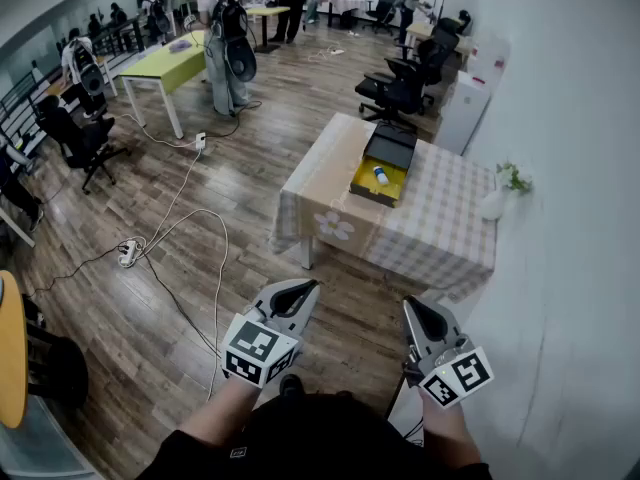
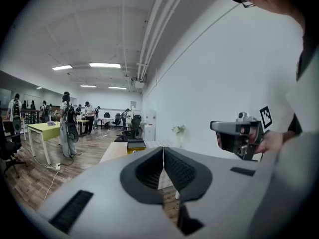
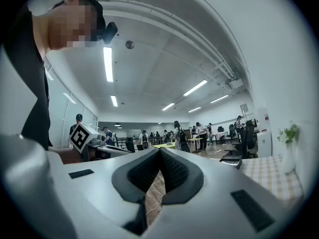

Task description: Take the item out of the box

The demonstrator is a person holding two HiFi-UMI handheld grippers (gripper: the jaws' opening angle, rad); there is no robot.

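The left gripper (image 1: 298,290) and right gripper (image 1: 417,313) hold their jaws together, empty, well apart from the counter (image 1: 440,223), where the white item (image 1: 381,175) lies inside the open box (image 1: 366,183).

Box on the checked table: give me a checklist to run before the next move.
1. Box open: ok, lid swung back, yellow inside shows.
2. Item in view: ok, a small white thing lies inside.
3. Left gripper empty: ok, jaws together on nothing.
4. Right gripper empty: ok, same.
5. Jaws ready to grasp: not ok, both shut.
6. Box within reach: not ok, the table stands well ahead of both grippers.
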